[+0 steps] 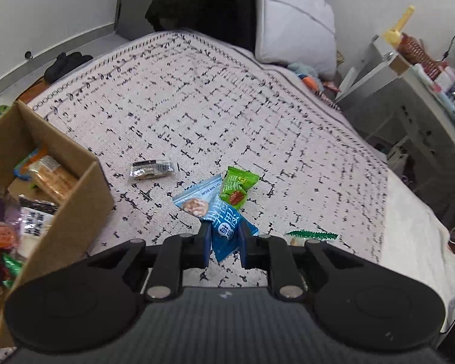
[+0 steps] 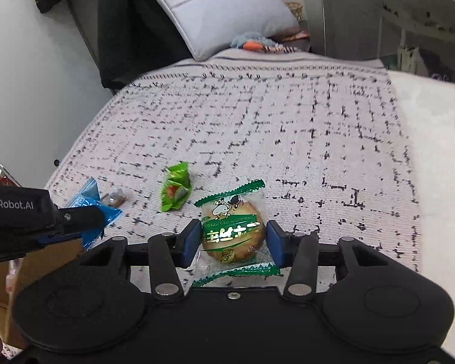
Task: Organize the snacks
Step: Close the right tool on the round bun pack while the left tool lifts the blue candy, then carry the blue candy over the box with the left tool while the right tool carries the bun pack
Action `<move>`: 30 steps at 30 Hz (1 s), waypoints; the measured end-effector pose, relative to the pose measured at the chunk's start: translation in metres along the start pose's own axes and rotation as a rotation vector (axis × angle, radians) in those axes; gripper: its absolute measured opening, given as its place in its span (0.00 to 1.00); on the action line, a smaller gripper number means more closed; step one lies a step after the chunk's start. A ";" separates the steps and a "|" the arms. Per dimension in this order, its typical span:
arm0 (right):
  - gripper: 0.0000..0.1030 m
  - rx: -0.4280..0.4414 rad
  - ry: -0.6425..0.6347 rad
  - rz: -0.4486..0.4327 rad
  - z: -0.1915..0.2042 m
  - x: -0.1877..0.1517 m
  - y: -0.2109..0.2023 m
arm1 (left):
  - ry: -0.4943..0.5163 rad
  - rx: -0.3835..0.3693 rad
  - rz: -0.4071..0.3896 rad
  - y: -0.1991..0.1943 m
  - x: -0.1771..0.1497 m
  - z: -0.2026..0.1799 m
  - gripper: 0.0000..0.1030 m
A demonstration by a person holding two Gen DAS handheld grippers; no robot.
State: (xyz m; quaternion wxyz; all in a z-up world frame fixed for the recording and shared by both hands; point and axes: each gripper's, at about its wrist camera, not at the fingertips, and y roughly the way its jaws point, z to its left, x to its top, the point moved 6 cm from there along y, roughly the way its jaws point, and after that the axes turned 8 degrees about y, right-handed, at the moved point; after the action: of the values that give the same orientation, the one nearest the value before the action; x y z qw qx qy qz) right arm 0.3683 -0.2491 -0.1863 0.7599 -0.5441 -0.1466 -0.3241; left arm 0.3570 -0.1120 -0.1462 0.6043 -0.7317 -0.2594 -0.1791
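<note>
Nearest my right gripper point(image 2: 233, 239), a round biscuit point(image 2: 233, 230) in a green-edged wrapper sits squarely between the blue pads, which touch its sides: clamped on it, I judge, across the widest part so the slippery film cannot twist. My left gripper point(image 1: 224, 236) is pinched on the near end of a blue packet point(image 1: 218, 212), whose far end rests on the mat point(image 1: 227, 106); gripping the tail keeps the filled part free. Just beyond, a green packet point(image 1: 238, 189) overlaps the blue one's far edge, and a small clear sachet point(image 1: 151, 169) lies apart to the left. The box point(image 1: 85, 200) stands at my left, already holding several snacks, so both loads look bound there. Behind the mat, a grey cushion point(image 1: 294, 21) leans at the wall
</note>
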 end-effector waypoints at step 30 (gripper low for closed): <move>0.43 -0.025 -0.013 -0.163 0.091 -0.017 -0.131 | 0.061 -0.129 -0.086 -0.138 0.003 0.068 0.17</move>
State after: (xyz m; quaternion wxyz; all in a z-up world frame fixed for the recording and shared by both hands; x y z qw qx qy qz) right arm 0.2824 -0.1850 -0.0670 0.7232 -0.5419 -0.1912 -0.3830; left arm 0.2735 -0.0263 -0.0493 0.5554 -0.7514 -0.2599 -0.2434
